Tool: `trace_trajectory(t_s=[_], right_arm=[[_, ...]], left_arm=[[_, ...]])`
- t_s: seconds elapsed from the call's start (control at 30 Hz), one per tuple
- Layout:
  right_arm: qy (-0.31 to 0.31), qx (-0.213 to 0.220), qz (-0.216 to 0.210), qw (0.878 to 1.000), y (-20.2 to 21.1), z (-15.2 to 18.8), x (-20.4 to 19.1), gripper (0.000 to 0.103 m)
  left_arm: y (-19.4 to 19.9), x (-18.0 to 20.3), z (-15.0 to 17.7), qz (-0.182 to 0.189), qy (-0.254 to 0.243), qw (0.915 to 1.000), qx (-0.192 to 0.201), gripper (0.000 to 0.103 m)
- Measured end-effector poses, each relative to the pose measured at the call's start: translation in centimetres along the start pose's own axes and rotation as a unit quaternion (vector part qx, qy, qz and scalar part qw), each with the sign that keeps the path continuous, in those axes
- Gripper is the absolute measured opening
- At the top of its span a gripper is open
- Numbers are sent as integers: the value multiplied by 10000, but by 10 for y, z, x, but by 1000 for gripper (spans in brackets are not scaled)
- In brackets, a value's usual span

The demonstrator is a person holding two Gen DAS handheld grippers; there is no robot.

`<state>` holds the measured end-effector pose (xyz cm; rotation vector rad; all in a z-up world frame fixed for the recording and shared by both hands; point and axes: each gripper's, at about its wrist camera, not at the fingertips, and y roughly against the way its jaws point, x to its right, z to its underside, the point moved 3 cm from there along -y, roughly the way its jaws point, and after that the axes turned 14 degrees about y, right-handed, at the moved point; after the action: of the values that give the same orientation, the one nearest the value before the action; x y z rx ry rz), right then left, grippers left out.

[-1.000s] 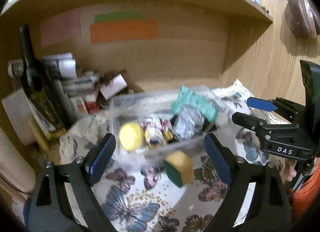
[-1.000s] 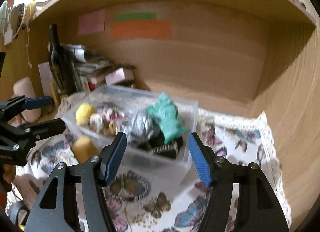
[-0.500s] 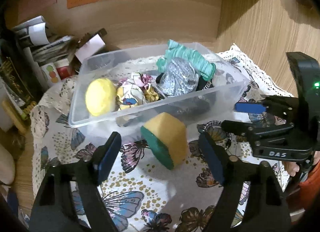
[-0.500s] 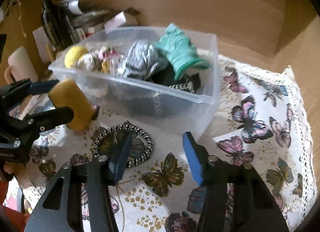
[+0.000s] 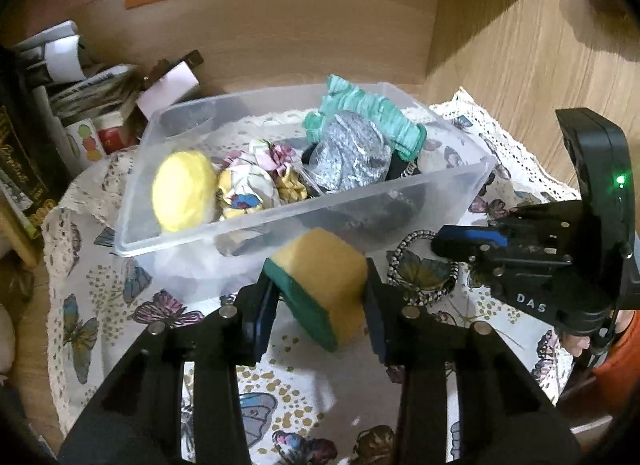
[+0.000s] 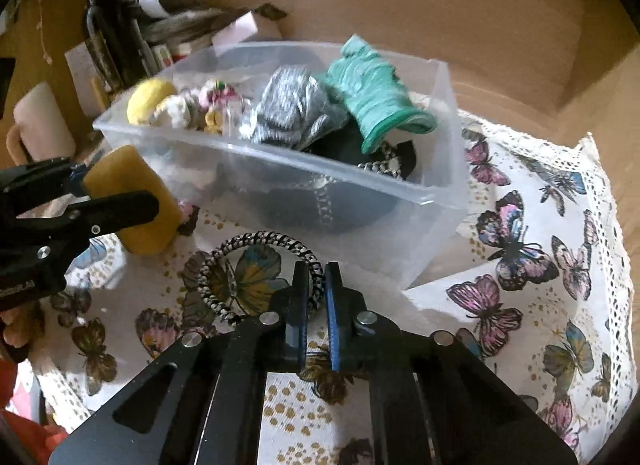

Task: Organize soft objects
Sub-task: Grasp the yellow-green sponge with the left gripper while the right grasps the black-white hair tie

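Note:
My left gripper [image 5: 318, 297] is shut on a yellow sponge with a green scrub side [image 5: 324, 285], just in front of the clear plastic bin [image 5: 384, 201]; the sponge also shows in the right wrist view [image 6: 136, 201]. My right gripper [image 6: 316, 281] is shut on the rim of a black-and-white braided hair tie [image 6: 224, 261] lying on the butterfly cloth [image 6: 520, 265]. The bin [image 6: 436, 185] holds a yellow puff [image 5: 180, 189], floral scrunchies [image 5: 256, 177], a silver-grey cloth [image 5: 352, 153] and a teal ruffled piece [image 5: 372, 113].
Books, papers and small boxes [image 5: 80, 105] are stacked at the back left against the wooden wall. A wooden side panel [image 5: 500, 77] rises on the right. A pale cylinder [image 6: 40, 121] stands left of the bin. The cloth's lace edge [image 6: 600, 205] runs along the right.
Both grippers dropped down and forward toward the cloth. The left jaws closed on the sponge. The right jaws closed on the hair tie's rim.

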<state>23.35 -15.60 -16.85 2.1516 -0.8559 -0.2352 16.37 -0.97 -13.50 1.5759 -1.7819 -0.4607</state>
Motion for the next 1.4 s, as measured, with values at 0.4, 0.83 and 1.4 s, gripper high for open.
trace_trajectory(t_s=[0.4,0.83,1.4], right_arm=[[67,923,367,9950,72,-16,2,6],[66,662,350,9972,60,-14,12,17],[109,-191,247,9995,10,30,22,7]], left_arm=[[56,-6,-17,-41,141,9972,729,39],[77,-16,-62,-349,150,9895,1391,39],[-5,-6,-65,-781,-369,9947,554,40]])
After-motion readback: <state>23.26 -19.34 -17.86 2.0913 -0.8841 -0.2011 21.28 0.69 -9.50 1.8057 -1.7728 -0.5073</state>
